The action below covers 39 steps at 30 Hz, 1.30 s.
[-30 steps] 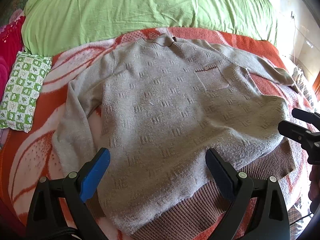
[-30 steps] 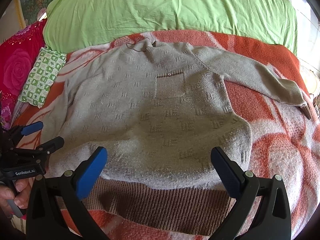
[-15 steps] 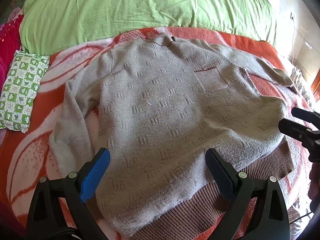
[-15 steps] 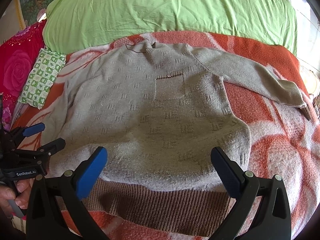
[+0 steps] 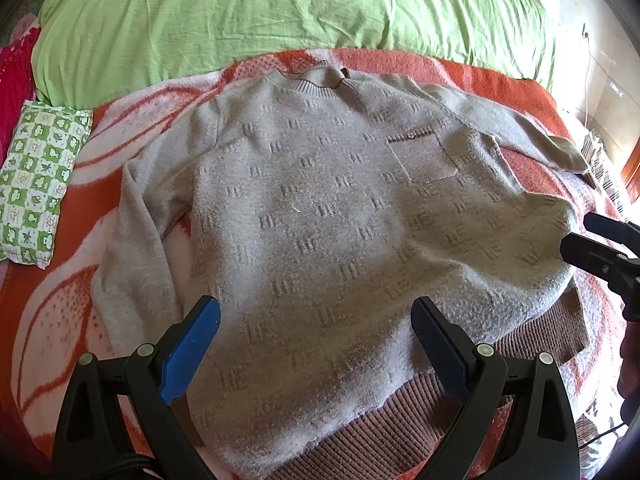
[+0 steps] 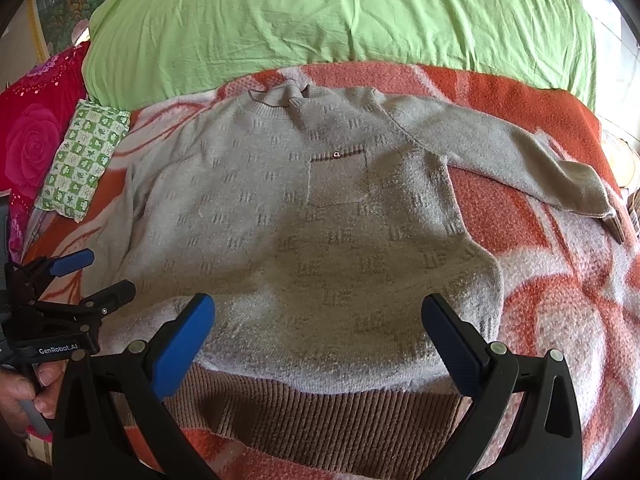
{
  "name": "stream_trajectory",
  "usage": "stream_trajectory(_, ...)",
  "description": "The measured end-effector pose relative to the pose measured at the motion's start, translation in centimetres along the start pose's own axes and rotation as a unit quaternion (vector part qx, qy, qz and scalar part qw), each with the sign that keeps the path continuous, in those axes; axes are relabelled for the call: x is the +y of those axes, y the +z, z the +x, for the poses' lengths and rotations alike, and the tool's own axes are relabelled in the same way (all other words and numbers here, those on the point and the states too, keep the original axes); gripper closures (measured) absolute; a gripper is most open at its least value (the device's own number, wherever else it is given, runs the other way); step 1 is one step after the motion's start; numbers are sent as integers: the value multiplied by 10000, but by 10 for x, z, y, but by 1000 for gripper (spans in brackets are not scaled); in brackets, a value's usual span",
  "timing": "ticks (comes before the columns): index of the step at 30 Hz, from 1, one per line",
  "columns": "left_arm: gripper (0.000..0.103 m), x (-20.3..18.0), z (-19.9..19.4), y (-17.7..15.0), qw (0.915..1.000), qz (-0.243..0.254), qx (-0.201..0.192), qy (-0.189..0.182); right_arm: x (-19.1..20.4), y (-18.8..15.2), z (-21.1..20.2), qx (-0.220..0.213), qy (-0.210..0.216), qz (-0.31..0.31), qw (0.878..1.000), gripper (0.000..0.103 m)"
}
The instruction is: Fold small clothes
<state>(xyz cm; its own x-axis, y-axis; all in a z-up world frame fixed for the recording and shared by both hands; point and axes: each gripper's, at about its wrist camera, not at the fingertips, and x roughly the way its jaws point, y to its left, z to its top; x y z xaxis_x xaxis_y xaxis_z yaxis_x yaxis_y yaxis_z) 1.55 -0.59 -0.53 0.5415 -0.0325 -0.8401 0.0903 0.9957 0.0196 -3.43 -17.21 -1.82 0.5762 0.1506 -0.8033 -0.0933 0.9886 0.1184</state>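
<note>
A grey knit sweater (image 5: 320, 216) with a chest pocket and a brown ribbed hem lies flat, front up, on an orange and white blanket (image 5: 56, 320); it also shows in the right wrist view (image 6: 304, 232). Its right sleeve (image 6: 520, 160) stretches out to the side; its left sleeve (image 5: 132, 240) lies along the body. My left gripper (image 5: 316, 332) is open and empty, above the lower left of the sweater. My right gripper (image 6: 320, 328) is open and empty, above the lower middle near the hem. Each gripper shows at the edge of the other's view.
A green quilt (image 5: 280, 12) covers the far half of the bed. A small green and white checked pillow (image 5: 36, 180) lies at the left. A red flowered cushion (image 6: 32, 140) is at the far left. A wall with a cable (image 5: 588, 60) is at the right.
My left gripper has drifted slightly left and forward, so the sweater sits a little more to the right in its view. The right gripper has barely moved. Both stay open.
</note>
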Motion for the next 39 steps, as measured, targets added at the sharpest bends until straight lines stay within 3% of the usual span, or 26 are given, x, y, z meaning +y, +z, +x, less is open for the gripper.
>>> stream_trajectory(7, 6, 6, 10, 17, 10000, -97, 6, 15, -32, 9, -3, -120, -112, 416, 9990, 0)
stream_trajectory(13, 6, 16, 33, 42, 9996, -221, 182, 32, -100, 19, -1, -164, -524, 996, 9935, 0)
stream_trajectory(22, 6, 32, 68, 85, 9985, -495, 213, 105, -222, 25, -1, -384, -966, 2273, 9683, 0)
stream_trajectory(27, 6, 44, 95, 108, 9971, -671, 315, 175, -296, 25, 2, -503, -1174, 3232, 9377, 0)
stream_trajectory(31, 6, 50, 119, 129, 9958, -815, 395, 147, -350, 21, 12, -656, -956, 4206, 8998, 1)
stream_trajectory(34, 6, 50, 136, 142, 9955, -802, 451, 247, -385, 17, 25, -758, -793, 4932, 8630, 6)
stream_trajectory(38, 6, 48, 152, 152, 9944, -854, 564, 263, -416, 14, 44, -877, -629, 5445, 8318, 27)
stream_trajectory(39, 6, 48, 155, 154, 9944, -873, 555, 230, -420, 14, 47, -913, -619, 5532, 8257, 38)
